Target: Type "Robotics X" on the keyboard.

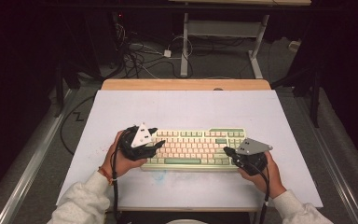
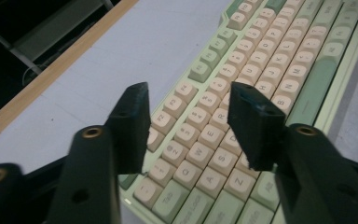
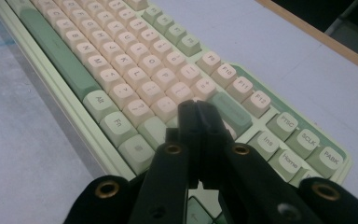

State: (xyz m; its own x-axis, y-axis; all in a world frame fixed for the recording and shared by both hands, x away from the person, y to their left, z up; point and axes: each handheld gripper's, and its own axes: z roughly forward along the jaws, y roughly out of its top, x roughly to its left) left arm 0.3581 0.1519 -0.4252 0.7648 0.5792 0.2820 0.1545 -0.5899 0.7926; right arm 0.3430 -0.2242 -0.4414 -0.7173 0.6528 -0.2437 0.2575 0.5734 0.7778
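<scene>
Dark floor and cables surround a white table [image 1: 182, 107]; its near middle holds a keyboard [image 1: 193, 148]. Left gripper [image 2: 189, 126] hovers spread and empty above the left keys; right gripper [image 3: 198, 140] is closed over the right end. Rigid, probably fairly heavy, with loose-fitting keycaps: grasp the case edges.

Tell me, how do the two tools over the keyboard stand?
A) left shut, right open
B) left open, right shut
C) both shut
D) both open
B: the left tool has a clear gap between its jaws above the keyboard, while the right tool has its jaws pressed together.
</scene>
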